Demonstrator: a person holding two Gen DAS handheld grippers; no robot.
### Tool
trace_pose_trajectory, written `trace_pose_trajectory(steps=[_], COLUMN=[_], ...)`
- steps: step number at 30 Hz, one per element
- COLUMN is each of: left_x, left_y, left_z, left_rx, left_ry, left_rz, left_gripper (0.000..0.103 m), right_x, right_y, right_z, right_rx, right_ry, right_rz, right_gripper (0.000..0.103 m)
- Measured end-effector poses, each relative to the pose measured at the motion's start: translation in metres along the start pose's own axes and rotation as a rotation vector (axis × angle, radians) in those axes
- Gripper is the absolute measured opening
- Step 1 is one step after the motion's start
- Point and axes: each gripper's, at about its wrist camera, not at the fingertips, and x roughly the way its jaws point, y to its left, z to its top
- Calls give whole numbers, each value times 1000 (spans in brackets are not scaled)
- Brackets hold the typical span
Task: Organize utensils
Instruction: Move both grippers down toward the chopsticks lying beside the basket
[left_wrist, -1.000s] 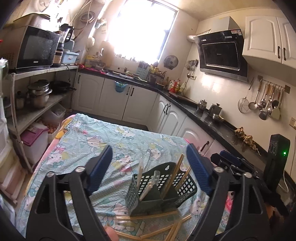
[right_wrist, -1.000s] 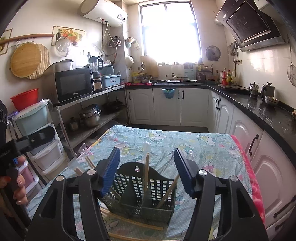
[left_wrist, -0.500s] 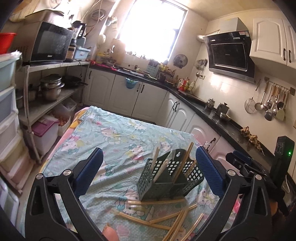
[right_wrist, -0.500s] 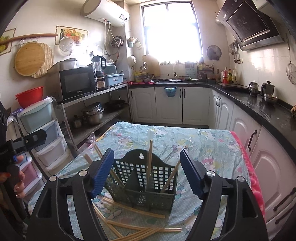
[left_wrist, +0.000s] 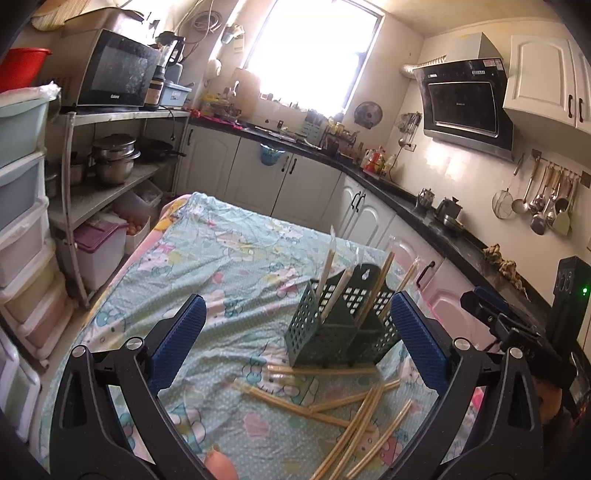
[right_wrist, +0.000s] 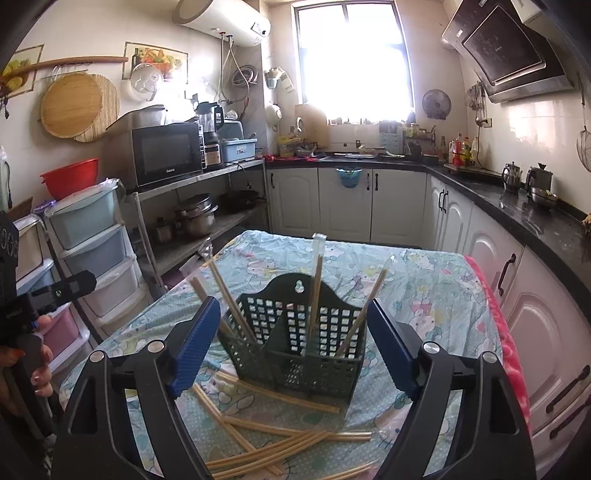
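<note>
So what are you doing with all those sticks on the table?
A person is tidying wrapped chopsticks into a green holder, with a gripper in each hand. A few chopsticks already stand in the holder, but lots more loose chopsticks lie scattered on the cartoon tablecloth in front of it. Right now the left gripper and right gripper are both open and empty, so nothing is being carried.
</note>
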Motion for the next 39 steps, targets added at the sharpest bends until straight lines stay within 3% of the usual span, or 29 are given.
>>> trace_pose_trajectory(steps=[17, 30, 39], left_x=[-2, 4, 14], left_y=[19, 20, 13], left_z=[-28, -57, -72], left_rx=[-30, -13, -12], left_ry=[54, 127, 174], left_rz=[27, 56, 32], left_gripper=[92, 92, 92], right_x=[0, 3, 8], right_y=[19, 9, 3], right_z=[-38, -65, -83], right_rx=[-29, -12, 5], right_ry=[77, 146, 199], right_rz=[10, -8, -16], right_gripper=[81, 81, 81])
